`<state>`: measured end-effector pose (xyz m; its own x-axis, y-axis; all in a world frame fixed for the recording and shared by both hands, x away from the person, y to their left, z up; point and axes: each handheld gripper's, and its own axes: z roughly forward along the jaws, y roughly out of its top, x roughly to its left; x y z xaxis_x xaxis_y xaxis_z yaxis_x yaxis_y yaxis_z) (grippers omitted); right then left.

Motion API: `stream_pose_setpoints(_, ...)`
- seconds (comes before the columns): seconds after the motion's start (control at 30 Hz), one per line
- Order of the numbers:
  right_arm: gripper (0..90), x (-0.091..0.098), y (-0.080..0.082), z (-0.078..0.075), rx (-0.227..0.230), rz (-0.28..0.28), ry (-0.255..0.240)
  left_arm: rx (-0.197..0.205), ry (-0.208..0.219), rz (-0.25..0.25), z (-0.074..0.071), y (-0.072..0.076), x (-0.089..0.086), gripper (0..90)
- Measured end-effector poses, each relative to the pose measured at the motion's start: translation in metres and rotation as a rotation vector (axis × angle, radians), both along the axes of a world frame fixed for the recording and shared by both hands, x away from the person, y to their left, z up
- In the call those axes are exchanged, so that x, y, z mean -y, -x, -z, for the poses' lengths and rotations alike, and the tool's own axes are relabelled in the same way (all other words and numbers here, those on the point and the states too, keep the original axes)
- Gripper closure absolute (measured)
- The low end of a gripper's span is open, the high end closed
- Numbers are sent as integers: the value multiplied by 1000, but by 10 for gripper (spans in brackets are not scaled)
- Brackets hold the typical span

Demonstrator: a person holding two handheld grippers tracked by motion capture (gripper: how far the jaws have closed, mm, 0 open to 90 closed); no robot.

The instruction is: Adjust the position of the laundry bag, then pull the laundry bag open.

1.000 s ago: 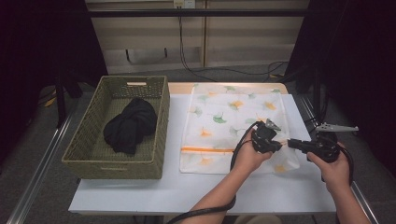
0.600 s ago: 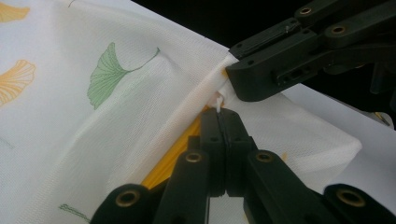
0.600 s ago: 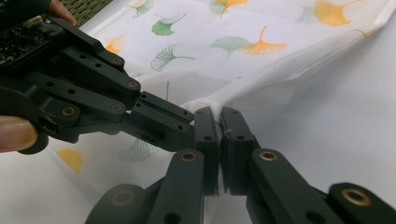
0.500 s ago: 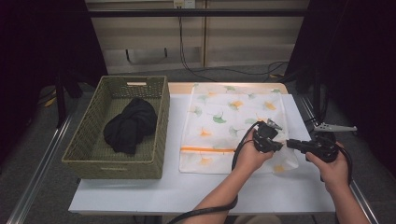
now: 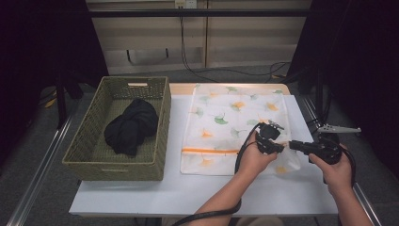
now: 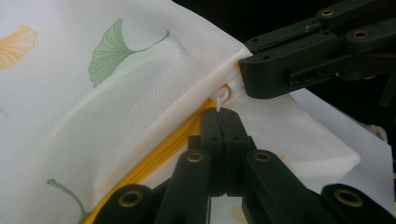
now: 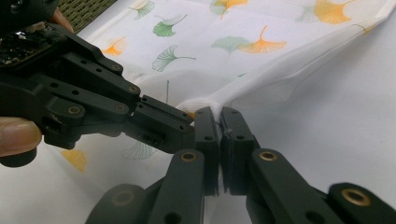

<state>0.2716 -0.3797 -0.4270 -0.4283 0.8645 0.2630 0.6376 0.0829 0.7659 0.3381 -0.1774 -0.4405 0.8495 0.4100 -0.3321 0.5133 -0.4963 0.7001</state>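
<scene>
Near the tabletop's front right corner, your left tool [image 6: 219, 119] is clamped on the zipper pull [image 6: 221, 97] while your right tool [image 7: 219, 122] pinches the bag [image 5: 235, 122] beside it, probably bracing the mesh to unzip. Farther left, the basket [image 5: 160, 122] holds dark cloth [image 5: 131, 126].

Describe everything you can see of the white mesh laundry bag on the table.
The mesh laundry bag is white, fine-woven, printed with green and orange ginkgo leaves, and crossed by an orange zip. It lies flat on the white table beside the wicker basket. The left gripper is shut on its white zip pull; the right gripper pinches the fabric at that corner, lifting it.
</scene>
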Motion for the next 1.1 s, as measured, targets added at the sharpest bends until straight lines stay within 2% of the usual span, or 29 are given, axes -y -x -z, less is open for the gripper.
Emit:
stream_pose_setpoints(0.2, 869, 1, 1, -1, 2, 5, -8, -27, -2, -37, 1, 0, 0, 900)
stream_pose_setpoints(0.4, 869, 0, 0, -1, 4, 0, -9, -42, -4, -52, 3, -1, -4, 900)
stream_pose_setpoints(0.53, 869, 1, -1, -1, 6, -3, -13, -55, -20, -58, 5, -4, -10, 900)
stream_pose_setpoints(0.63, 869, 2, -1, -1, 6, 1, -12, -67, -8, -72, 7, -5, -12, 900)
stream_pose_setpoints(0.67, 869, 2, -1, -1, 5, 4, -13, -67, -19, -64, 7, -6, -14, 900)
stream_pose_setpoints(0.8, 869, 3, -1, 0, 6, 1, -14, -68, -9, -77, 5, -5, -16, 900)
stream_pose_setpoints(0.87, 869, 2, -2, 0, 4, 0, -15, -65, -21, -68, 4, -5, -18, 900)
stream_pose_setpoints(0.97, 869, 1, -1, -1, 9, 1, -11, -79, -26, -90, 3, -7, -19, 900)
stream_pose_setpoints(1.1, 869, 4, -1, 0, 10, 6, -28, -70, -41, -76, 2, -7, -22, 900)
